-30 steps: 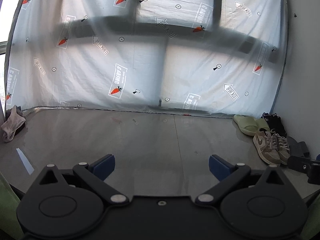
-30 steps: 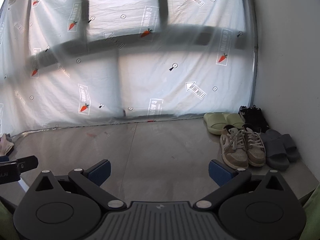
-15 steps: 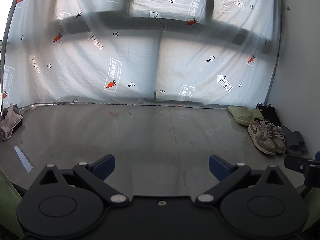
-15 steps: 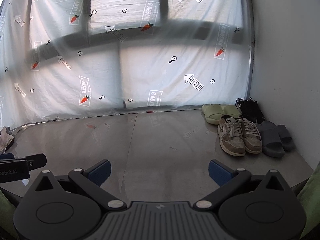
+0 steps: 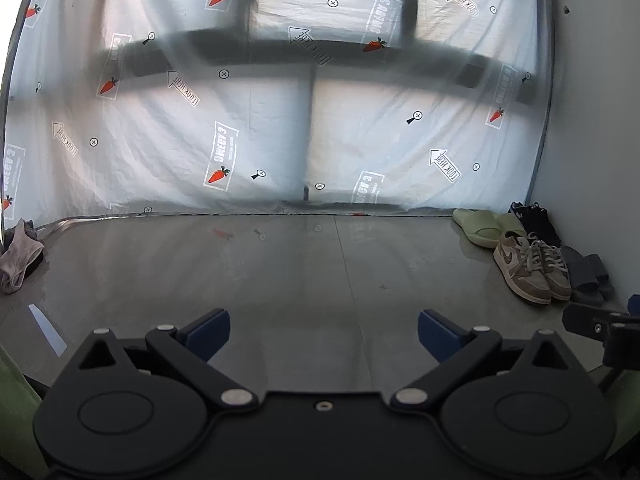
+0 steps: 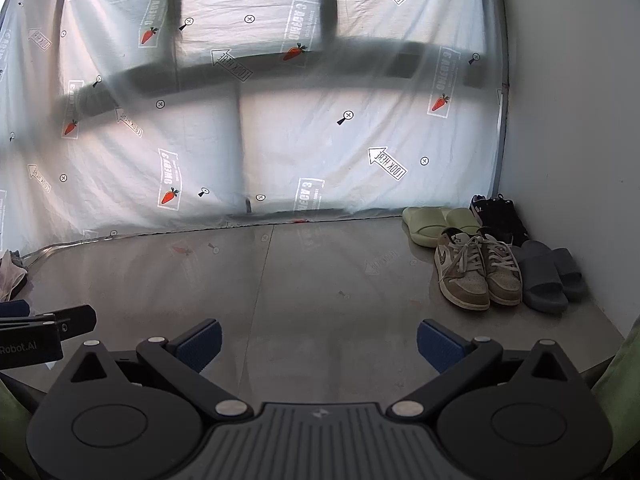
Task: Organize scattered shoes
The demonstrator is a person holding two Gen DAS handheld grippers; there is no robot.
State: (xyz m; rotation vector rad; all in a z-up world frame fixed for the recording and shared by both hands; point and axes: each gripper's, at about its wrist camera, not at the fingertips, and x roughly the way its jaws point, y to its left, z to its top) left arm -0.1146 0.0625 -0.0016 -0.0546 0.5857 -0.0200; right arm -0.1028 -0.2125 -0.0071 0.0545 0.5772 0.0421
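All four pairs sit paired up by the right wall, tan sneakers [image 6: 478, 270] in front, long axes pointing back at me. My right gripper [image 6: 318, 344] is nearer than the left gripper [image 5: 324, 330]; both hang spread wide, holding nothing.

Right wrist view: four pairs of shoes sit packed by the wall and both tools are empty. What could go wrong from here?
1. The tan sneakers touch the grey slides and green slides; reaching for one pair may knock its neighbours askew.
2. The black shoes sit behind the others at the wall, so the right tool might bump the front pairs.
3. The left tool could ignore the cloth on the floor.
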